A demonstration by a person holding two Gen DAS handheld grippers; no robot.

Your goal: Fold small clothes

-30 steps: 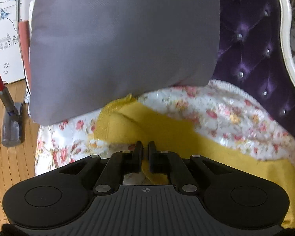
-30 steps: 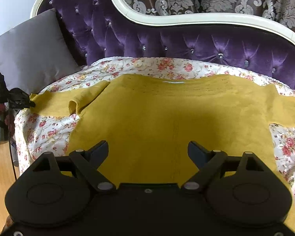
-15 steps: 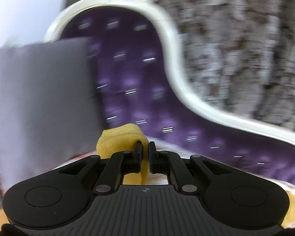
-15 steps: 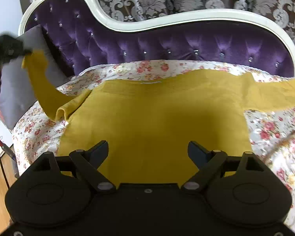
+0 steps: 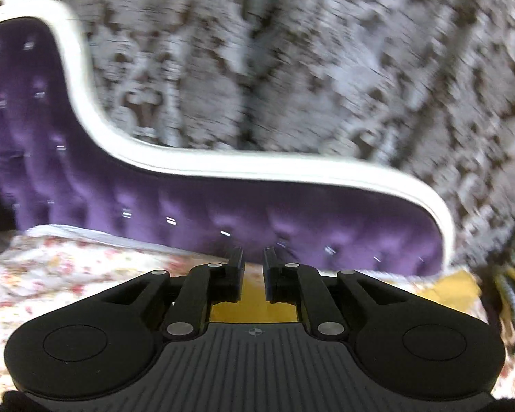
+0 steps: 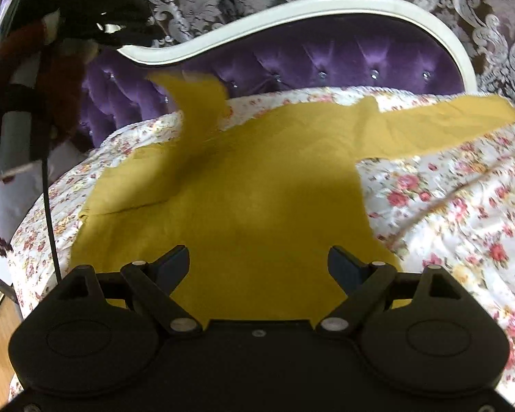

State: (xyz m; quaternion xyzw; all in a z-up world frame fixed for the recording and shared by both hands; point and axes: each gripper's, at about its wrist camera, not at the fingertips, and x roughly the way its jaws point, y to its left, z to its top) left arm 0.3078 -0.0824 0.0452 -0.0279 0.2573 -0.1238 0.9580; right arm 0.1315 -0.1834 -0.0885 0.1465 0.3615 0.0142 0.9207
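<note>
Here the left tool (image 5: 251, 267) is opening, empty, over the yellow garment (image 6: 243, 199), right tool (image 6: 258, 261) wide open, no writing legible

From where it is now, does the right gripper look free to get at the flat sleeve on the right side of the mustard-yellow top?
Probably yes. The right gripper is open above the mustard-yellow top, and the flat sleeve lies uncovered on the floral bedspread, with nothing between them.

Left wrist view is aimed low across the floral bedcover (image 5: 51, 274) toward the purple headboard (image 5: 189, 206), which sits close and is blurred. Right wrist view is set farther back from the headboard (image 6: 326, 58), angled down over the yellow garment (image 6: 257, 206). Headboard, bedcover (image 6: 463, 223) and patterned curtain (image 5: 292, 51) are shared.
</note>
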